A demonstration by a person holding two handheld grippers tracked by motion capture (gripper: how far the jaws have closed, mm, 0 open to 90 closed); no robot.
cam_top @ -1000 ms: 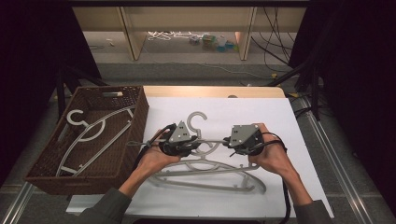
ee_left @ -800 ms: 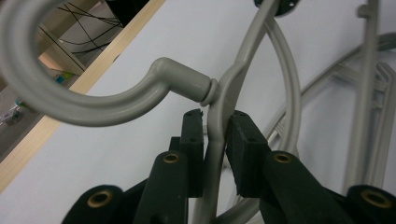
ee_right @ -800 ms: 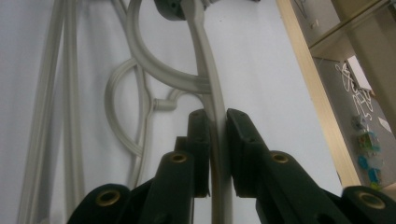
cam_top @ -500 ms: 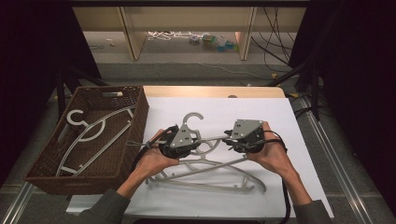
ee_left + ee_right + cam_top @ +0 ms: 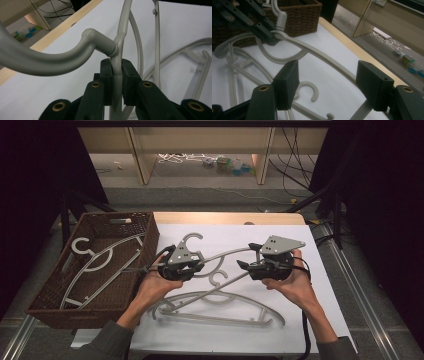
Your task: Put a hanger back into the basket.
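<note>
Hand-over step: the left gripper (image 5: 186, 265) is clamped tight on the neck of a pale grey plastic coat hanger (image 5: 117, 72), held lifted above the white-covered table (image 5: 320, 320) near its middle, hook toward the far edge; the right gripper (image 5: 250, 266) has just been opening, its pads standing wide either side of the hanger's arm without pressing it. Judged next: swing the hanger left into the brown wicker basket (image 5: 55, 305) at the table's left edge, clear of two hangers on the cloth. Both forearms reach in from the near edge, grippers level, facing each other.

Grey plastic hanger (image 5: 220, 256) lifted above the table.
</note>
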